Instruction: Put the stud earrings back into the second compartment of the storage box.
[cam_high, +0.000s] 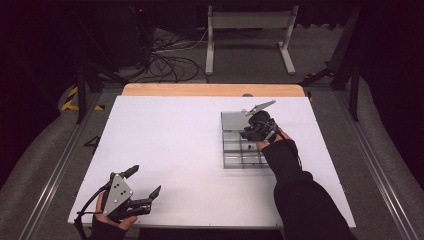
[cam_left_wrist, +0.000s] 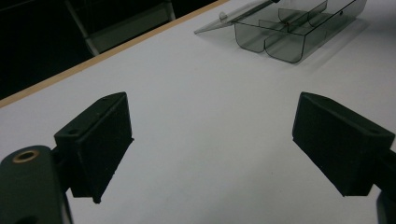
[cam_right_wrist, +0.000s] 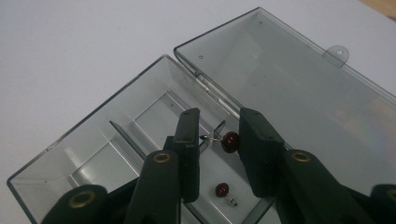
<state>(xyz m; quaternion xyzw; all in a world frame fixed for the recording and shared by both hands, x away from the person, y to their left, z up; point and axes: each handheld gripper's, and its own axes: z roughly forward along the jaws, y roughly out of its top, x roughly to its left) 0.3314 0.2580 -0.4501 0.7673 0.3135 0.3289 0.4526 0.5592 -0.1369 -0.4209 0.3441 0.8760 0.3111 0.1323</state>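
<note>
White tabletop (cam_high: 170, 150) carries a clear compartment box (cam_right_wrist: 116, 135) with its lid open at the far right, where the right gripper (cam_right_wrist: 218, 140) pinches a dark red bead earring (cam_right_wrist: 229, 141) over it, while the left gripper (cam_left_wrist: 210, 140) gapes wide, empty, near left.

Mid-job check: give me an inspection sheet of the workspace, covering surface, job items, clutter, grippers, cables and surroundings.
Surface: white table with a wooden far edge.
Job's things: clear plastic box, lid open and lying flat; one dark red bead earring between the right jaws, a second earring lying in a compartment.
Clutter: nothing seen.
Grippers: left gripper open, empty, near the front edge; right gripper nearly closed over the box, pinching the earring's wire.
Cables: loose cables on the floor beyond the table.
Surroundings: dark room, grey stand behind.
</note>
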